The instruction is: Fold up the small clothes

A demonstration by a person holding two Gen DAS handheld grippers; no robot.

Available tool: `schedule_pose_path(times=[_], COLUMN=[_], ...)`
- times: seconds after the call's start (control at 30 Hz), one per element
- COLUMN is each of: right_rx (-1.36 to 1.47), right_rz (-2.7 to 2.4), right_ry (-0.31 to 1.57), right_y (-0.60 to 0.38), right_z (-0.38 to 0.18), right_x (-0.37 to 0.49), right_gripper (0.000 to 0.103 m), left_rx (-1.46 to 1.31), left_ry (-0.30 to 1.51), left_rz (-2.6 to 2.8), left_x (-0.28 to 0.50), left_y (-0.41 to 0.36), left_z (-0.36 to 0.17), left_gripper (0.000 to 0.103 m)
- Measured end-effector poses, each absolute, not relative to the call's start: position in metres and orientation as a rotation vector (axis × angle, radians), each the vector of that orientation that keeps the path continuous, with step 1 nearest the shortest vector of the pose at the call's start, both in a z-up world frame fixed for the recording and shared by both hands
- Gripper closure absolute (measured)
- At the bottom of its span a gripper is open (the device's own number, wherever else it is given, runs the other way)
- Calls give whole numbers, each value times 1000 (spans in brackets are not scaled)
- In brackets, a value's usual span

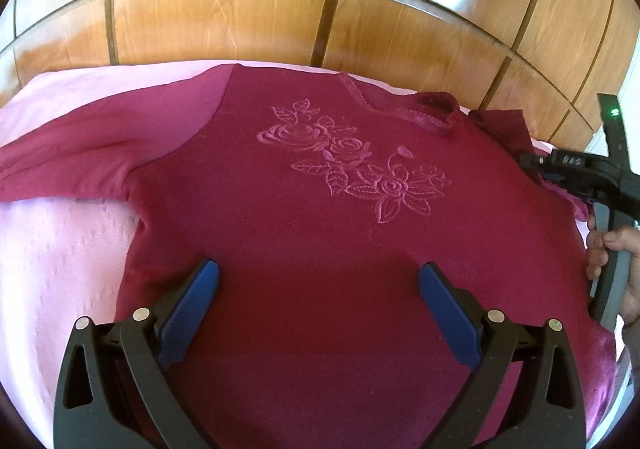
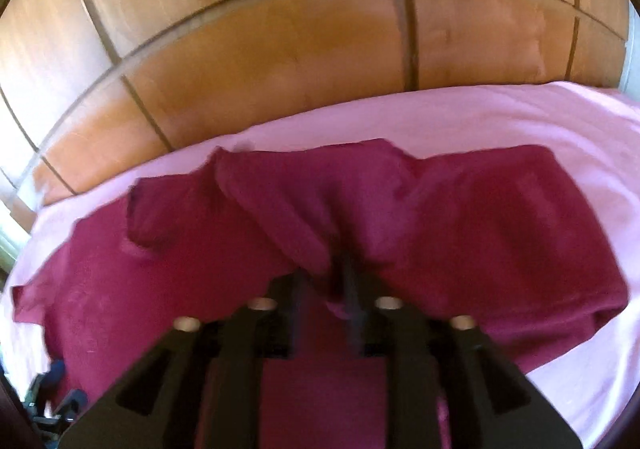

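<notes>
Wood panels (image 1: pixel 256 21) fill the back, brown and shiny. Below them lies a pink sheet (image 1: pixel 60 249), spread flat on what may be a bed. On the sheet rests the dark red top (image 1: pixel 320 249), front side up, with one sleeve (image 1: pixel 80 165) stretched out to the left. Stitched roses (image 1: pixel 352 161) sit on its chest, below the neck hole (image 1: pixel 420 113). The left tool (image 1: pixel 319 273) hangs over the lower part of the top with its blue pads wide apart and nothing between them. The right tool (image 2: pixel 324 289) is at the right edge of the top, where the cloth is bunched up. That view is blurry. Its jaws sit close together with red cloth between them, but I cannot tell if they are squeezing it. A hand (image 1: pixel 612 249) holds its gray handle.
</notes>
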State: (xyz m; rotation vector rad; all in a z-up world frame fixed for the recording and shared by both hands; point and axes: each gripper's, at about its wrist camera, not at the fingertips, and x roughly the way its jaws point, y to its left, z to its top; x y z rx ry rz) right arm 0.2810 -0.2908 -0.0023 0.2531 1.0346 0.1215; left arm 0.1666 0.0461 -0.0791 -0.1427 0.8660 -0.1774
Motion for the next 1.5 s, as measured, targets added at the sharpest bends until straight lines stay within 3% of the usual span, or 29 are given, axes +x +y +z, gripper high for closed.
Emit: schedule_pose_path(times=[0.03, 0.17, 0.23, 0.33, 0.47, 0.6, 0.77, 0.97, 1.03, 1.1, 1.17, 1.5], right_rx=[271, 330, 428, 592, 647, 655, 694, 738, 745, 747, 743, 811], right_rz=[138, 165, 185, 260, 284, 309, 331, 355, 359, 359, 357, 382], right_ry=[1022, 966, 946, 939, 892, 857, 835, 806, 799, 795, 797, 759], right_y=[-291, -299, -309, -321, -333, -330, -336, -344, -344, -345, -344, -351], right_z=[0, 16, 18, 7, -2, -3, -8, -11, -10, -11, -11, -9], right_x=[277, 249, 229, 204, 179, 175, 173, 167, 166, 166, 167, 165], right_gripper=[48, 32, 16, 8, 5, 2, 2, 2, 2, 2, 2, 2], left_rx=[-140, -117, -188, -288, -497, -612, -578, -462, -448, -394, -360, -404], left_ry=[870, 890, 855, 845, 916, 990, 1050, 1195, 1222, 1249, 1229, 941], left_rz=[-178, -177, -259, -390, -559, -632, -641, -634, -603, -573, -544, -646], left_x=[168, 169, 166, 176, 215, 258, 296, 332, 341, 347, 347, 315], left_y=[46, 42, 40, 28, 7, -28, -77, -138, -148, -156, -158, -107], left_z=[-79, -72, -61, -44, -35, -31, -31, -51, -59, -66, -67, -5], left_gripper=[4, 4, 4, 4, 6, 16, 18, 36, 38, 83, 95, 97])
